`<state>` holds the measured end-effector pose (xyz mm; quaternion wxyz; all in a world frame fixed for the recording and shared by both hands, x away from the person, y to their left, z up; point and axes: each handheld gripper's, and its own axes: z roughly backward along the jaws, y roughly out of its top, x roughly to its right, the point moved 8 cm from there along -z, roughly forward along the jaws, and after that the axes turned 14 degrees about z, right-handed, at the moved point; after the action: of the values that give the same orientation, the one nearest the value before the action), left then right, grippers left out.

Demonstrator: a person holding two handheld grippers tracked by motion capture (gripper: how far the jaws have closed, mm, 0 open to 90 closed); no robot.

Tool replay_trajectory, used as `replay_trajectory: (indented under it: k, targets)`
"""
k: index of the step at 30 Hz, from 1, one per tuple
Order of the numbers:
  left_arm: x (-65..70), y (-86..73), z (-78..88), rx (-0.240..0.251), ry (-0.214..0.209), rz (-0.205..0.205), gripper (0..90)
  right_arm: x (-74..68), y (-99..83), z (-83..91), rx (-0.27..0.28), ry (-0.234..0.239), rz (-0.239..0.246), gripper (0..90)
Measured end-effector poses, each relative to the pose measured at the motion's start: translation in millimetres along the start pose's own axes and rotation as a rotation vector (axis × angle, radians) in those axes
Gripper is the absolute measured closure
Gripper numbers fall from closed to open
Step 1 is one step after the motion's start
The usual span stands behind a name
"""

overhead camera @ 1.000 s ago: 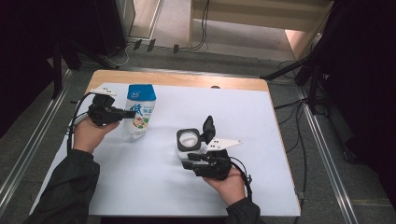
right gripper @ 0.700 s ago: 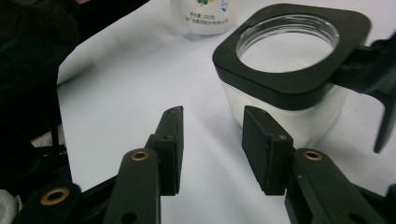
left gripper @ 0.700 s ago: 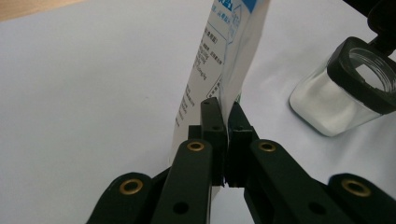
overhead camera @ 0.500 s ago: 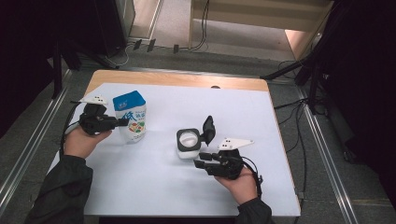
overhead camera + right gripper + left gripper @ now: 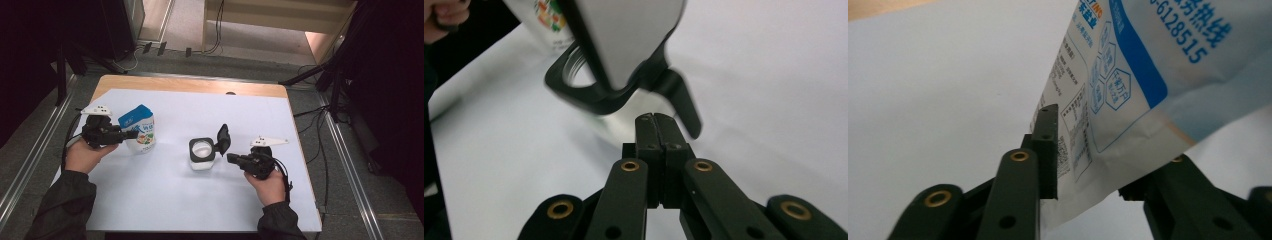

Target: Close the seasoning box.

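Observation:
A blue and white bag (image 5: 142, 127) stands tilted at the left of the white sheet. My left gripper (image 5: 131, 134) reaches it from the left. In the left gripper view the bag's lower corner (image 5: 1138, 65) sits between the jaws of that gripper (image 5: 1103, 145), which have just been opening and stand open around it. A black-rimmed container (image 5: 201, 152) with its flip lid (image 5: 223, 138) standing open sits mid-table. My right gripper (image 5: 231, 158) lies just right of it, its jaws just closed, shut on nothing. The right gripper view has its fingertips (image 5: 655, 120) below the lid (image 5: 624, 35).
A white sheet (image 5: 165, 200) covers most of the wooden table (image 5: 200, 87). Metal rails (image 5: 30, 160) and cables (image 5: 320, 112) run along the floor on both sides. Dark stands and furniture rise beyond the far edge.
My left hand has carried the bag leftward, and it now leans more. My right gripper has pulled back to the right, away from the container, with its jaws closed.

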<state>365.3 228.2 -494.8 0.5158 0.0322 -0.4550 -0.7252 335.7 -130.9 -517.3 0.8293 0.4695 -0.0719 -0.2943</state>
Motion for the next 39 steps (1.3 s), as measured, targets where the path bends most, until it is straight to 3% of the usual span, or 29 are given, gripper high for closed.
replay_trajectory:
  k: [3,9,12,18,24,26,39]
  targets:
    - [-0.9,-1.0,3.2,0.017,0.002,0.002,61.6,7.1,8.2,0.0,0.020,-0.014,-0.016,90.0]
    - [0.7,-8.8,2.7,-0.009,0.020,-0.009,55.6,13.8,24.6,-7.7,0.040,-0.025,-0.003,90.0]
    - [-1.8,-12.8,2.4,-0.016,0.051,-0.007,51.1,16.0,33.2,-11.9,0.055,-0.018,-0.003,90.0]
    - [-2.6,-22.0,5.6,-0.021,0.036,0.025,49.3,14.4,43.7,-17.6,0.065,-0.024,0.005,90.0]
    - [0.1,-32.0,7.9,-0.047,0.034,0.028,47.5,13.4,49.3,-18.7,0.083,-0.020,0.005,90.0]
    - [0.8,-34.8,8.5,-0.034,0.025,0.042,47.2,12.3,49.5,-21.5,0.084,-0.014,-0.001,90.0]
    - [1.0,-42.5,7.5,-0.055,0.030,0.027,45.5,-1.9,58.2,-35.5,0.071,0.020,0.047,89.8]
